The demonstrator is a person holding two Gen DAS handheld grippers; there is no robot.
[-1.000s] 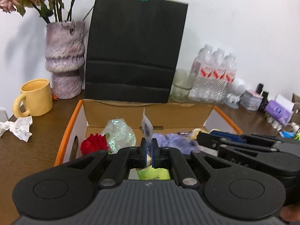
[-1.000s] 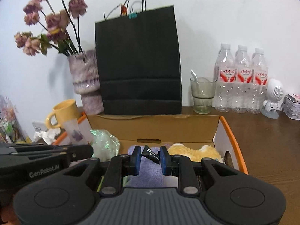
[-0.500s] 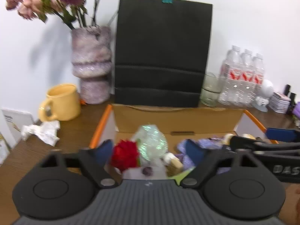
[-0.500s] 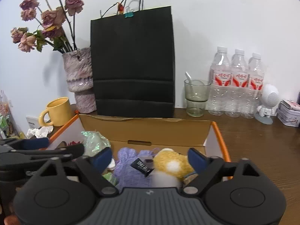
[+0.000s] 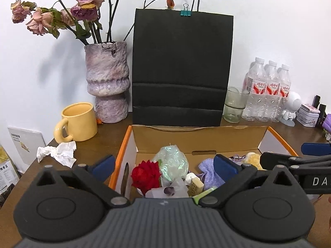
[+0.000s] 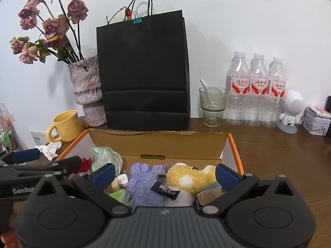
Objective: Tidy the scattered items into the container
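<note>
An open cardboard box with orange edges sits on the wooden table; it also shows in the right wrist view. Inside lie a red rose, an iridescent wrapped bundle, a purple knitted cloth, a yellow plush toy, a black candy sachet and a small clear sachet. My left gripper is open and empty above the box's left half. My right gripper is open and empty above the right half.
A black paper bag stands behind the box. A vase of dried roses, a yellow mug and crumpled paper are at the left. A glass, water bottles, a white figurine and a tin are at the right.
Both grippers opened. The left let go of the small clear sachet and the right let go of the black candy sachet; both now lie in the box. Both grippers drew back and up.
</note>
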